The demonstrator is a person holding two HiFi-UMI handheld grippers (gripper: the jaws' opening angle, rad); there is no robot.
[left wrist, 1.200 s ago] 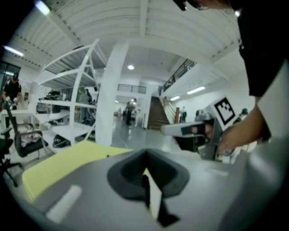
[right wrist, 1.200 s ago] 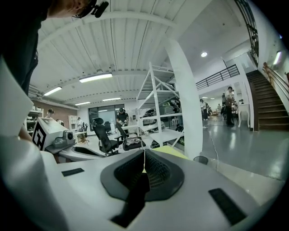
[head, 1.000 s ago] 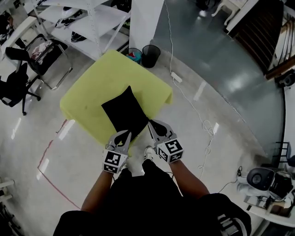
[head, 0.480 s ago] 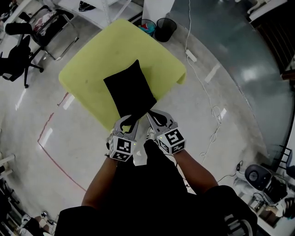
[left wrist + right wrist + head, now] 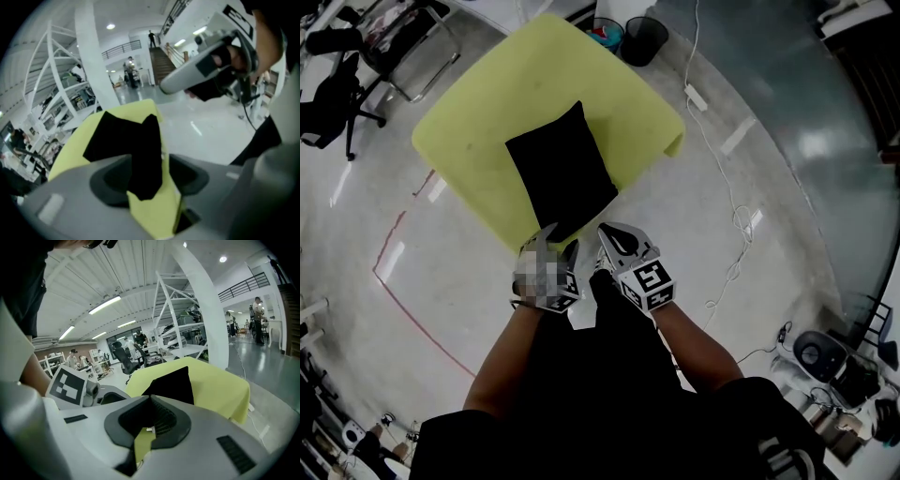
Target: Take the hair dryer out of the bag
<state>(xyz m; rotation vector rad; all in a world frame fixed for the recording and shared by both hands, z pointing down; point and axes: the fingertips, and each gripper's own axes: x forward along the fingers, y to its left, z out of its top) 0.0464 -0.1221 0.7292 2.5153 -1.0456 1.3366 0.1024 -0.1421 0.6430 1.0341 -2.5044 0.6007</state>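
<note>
- Head view: a black bag (image 5: pixel 558 173) lies on the yellow-covered desk (image 5: pixel 478 112), with one corner reaching toward the near edge. The hair dryer does not show anywhere, so it is probably inside the bag. The left gripper (image 5: pixel 555 240) sits at that near corner, partly under a mosaic patch. The right gripper (image 5: pixel 607 232) is just to its right, at the desk's edge and close to the bag.
- Left gripper view: the fingers (image 5: pixel 108 176) are apart and opening. The bag's near corner shows in the gap between them, but nothing presses on it. The corner droops as a limp flap, so the bag looks soft and thin, and it will likely fold and slide on the cloth, not lift as one piece.
- Right gripper view: the fingers (image 5: pixel 161 420) are together and hold nothing. Only a strip of yellow cloth shows below them, with the bag farther off on the desk.
- Handling: the dryer is probably rigid, smooth and heavier than the bag. One gripper should pinch the fabric at the bag's opening, which I cannot locate here. The other should take the dryer by its handle, not its rounded body.
</note>
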